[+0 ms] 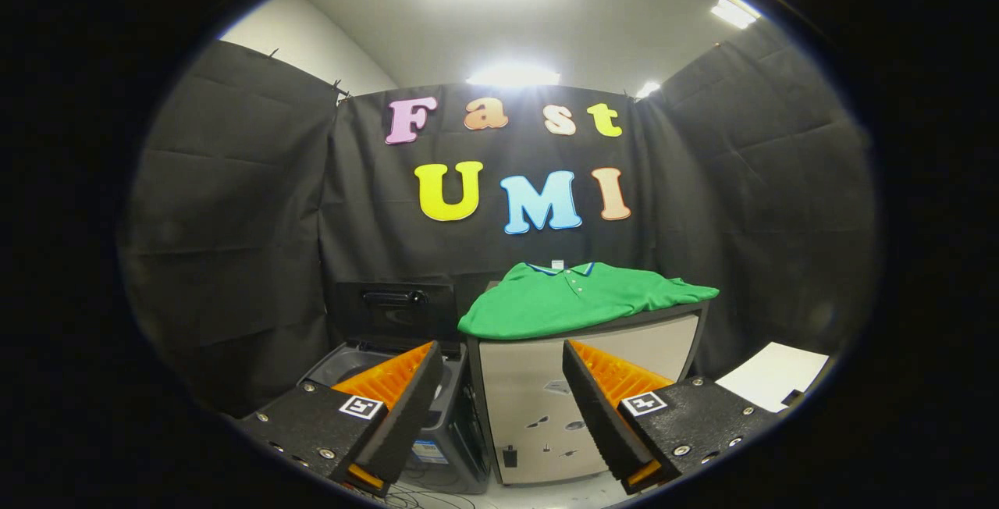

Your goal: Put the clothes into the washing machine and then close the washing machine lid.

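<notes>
A green polo shirt (574, 298) lies spread over the top of a beige cabinet (538, 392), one sleeve hanging off its right side. To the cabinet's left stands a dark top-loading washing machine (437, 446) with its lid (396, 310) raised upright at the back, so the drum opening (351, 361) shows behind my left finger. My gripper (503, 407) is open, held well short of the cabinet and below the shirt, with nothing between its fingers. The cabinet's front shows in the gap between them.
Black cloth walls close in the booth on three sides. A white sheet (773, 375) lies on a surface to the right of the cabinet. Cables (421, 500) trail on the pale floor below the washing machine. Ceiling lights glare overhead.
</notes>
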Demonstrator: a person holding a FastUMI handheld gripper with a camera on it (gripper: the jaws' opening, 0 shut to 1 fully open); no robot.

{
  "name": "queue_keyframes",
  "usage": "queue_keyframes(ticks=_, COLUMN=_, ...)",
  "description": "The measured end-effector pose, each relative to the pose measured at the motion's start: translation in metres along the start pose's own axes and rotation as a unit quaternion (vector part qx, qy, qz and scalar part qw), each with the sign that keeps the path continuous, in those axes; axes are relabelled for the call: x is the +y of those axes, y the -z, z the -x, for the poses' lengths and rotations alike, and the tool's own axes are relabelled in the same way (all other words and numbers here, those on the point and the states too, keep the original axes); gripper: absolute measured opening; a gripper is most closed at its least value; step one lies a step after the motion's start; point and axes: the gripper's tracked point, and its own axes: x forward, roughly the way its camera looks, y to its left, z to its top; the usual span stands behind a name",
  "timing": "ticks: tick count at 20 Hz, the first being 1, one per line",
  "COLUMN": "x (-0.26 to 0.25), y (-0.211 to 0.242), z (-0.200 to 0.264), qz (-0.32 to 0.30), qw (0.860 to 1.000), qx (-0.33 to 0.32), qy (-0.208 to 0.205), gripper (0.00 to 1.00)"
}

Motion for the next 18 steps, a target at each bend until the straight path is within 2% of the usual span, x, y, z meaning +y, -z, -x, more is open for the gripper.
queue_keyframes(ticks=9, x=-0.034, y=-0.044, z=-0.047, qz=-0.009, qw=1.0, qx=0.018, qy=0.004, gripper=0.95)
queue_keyframes(ticks=18, x=-0.072, y=-0.077, z=-0.115, qz=-0.004, qw=0.999, qx=0.045, qy=0.003, gripper=0.95)
